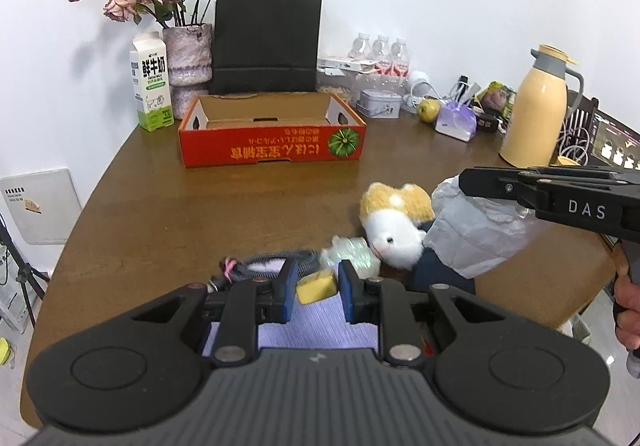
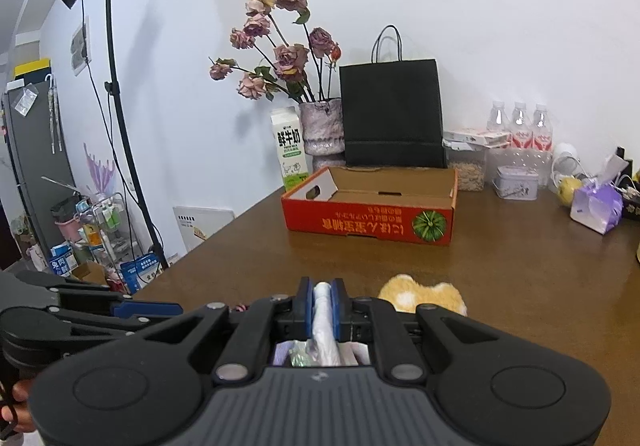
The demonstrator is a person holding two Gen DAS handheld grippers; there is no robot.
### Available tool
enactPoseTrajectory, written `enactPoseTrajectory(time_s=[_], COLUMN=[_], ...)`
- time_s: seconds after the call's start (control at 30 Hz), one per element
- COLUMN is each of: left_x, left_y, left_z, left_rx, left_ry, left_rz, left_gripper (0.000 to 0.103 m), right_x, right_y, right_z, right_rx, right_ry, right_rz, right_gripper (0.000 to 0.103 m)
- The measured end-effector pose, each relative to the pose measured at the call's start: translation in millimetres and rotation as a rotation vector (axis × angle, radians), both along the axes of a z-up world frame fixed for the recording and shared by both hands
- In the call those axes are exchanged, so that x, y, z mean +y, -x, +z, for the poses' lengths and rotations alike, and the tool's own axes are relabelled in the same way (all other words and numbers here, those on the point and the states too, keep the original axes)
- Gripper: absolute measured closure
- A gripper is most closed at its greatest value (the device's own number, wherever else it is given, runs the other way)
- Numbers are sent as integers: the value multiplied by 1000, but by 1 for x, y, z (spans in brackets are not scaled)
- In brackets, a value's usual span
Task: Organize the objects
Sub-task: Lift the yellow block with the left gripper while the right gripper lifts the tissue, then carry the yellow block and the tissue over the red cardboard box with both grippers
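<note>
An open red cardboard box (image 1: 272, 150) stands empty at the table's middle back; it also shows in the right wrist view (image 2: 368, 222). My left gripper (image 1: 318, 288) is open over a yellow block (image 1: 317, 287), which lies between its blue pads (image 1: 349, 282) on a purple cloth (image 1: 312, 322). A clear wrapped packet (image 1: 354, 253), a coiled cable (image 1: 276, 262) and a plush hamster (image 1: 394, 226) lie just beyond. My right gripper (image 2: 323, 306) is shut on a white plastic bag (image 2: 325, 322), held above the table; it shows at the right in the left wrist view (image 1: 480, 230).
Along the wall stand a milk carton (image 1: 151, 84), a vase of dried roses (image 1: 188, 58), a black paper bag (image 1: 266, 42), water bottles (image 1: 382, 54), a tin (image 1: 380, 103), a pear (image 1: 429, 109) and a yellow thermos (image 1: 536, 110). A light stand (image 2: 116, 94) stands off the table's left.
</note>
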State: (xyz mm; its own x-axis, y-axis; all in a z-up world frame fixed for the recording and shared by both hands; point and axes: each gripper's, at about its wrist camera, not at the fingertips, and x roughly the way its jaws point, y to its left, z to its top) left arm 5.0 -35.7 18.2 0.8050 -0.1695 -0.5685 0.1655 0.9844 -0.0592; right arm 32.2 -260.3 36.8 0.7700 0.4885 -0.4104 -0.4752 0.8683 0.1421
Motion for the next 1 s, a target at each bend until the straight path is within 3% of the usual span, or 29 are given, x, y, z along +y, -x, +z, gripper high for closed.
enactPoseTrajectory(time_s=[1.0], left_x=[34], left_y=[-147], left_z=[55], left_rx=[-29], left_ry=[15], left_rz=[90], left_gripper=[80], right_x=[46], right_y=[-140], right_z=[43], right_rx=[1], right_ry=[1], right_rz=[15], right_gripper=[95])
